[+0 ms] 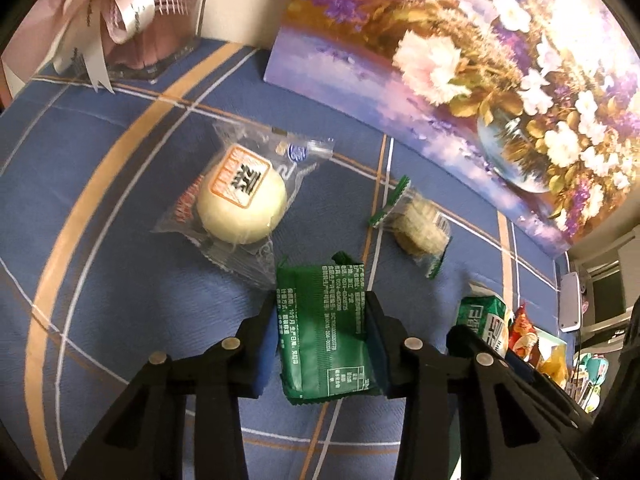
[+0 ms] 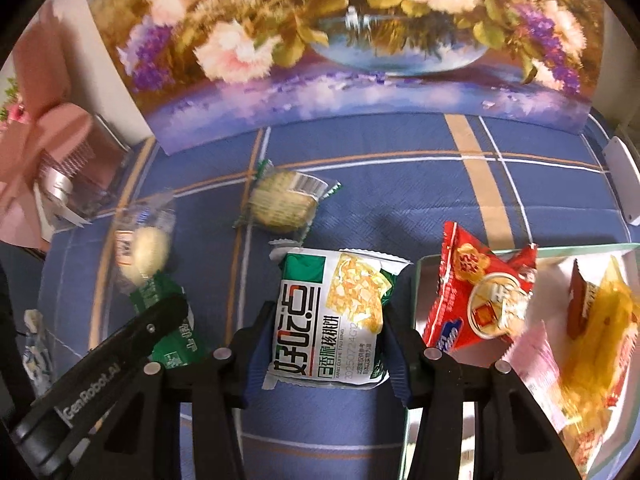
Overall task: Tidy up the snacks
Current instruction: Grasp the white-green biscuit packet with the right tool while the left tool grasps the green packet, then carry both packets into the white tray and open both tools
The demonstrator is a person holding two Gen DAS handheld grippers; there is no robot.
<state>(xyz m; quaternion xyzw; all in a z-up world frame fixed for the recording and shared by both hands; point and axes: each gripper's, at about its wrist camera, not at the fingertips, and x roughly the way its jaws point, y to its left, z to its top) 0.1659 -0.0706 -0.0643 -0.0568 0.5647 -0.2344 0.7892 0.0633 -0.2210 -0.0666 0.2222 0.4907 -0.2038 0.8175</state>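
Blue plaid tablecloth (image 1: 120,280), with a floral painting (image 2: 340,40) propped at its back edge. Glass tray (image 2: 424,280) at your right, holding a red packet (image 2: 480,300). Your right gripper (image 2: 324,332) clamps the white walnut-cake packet (image 2: 332,320) beside that tray. Your left gripper (image 1: 320,320) clamps the green packet (image 1: 324,328). Loose on the cloth: round pastry (image 1: 242,196), small biscuit (image 1: 416,226).

Open tablecloth (image 1: 120,280): bare cloth is seen left of and nearer than the round bun packet (image 1: 240,196). A narrow bare lane is left between that packet and the clear-wrapped biscuit (image 1: 420,228). Far edge: closed off by the upright flower painting (image 1: 460,60); far left corner taken by the pink gift box (image 1: 152,32). Right side: blocked by the glass tray (image 2: 424,280), crowded with the red packet (image 2: 480,300) and yellow packets (image 2: 600,328).
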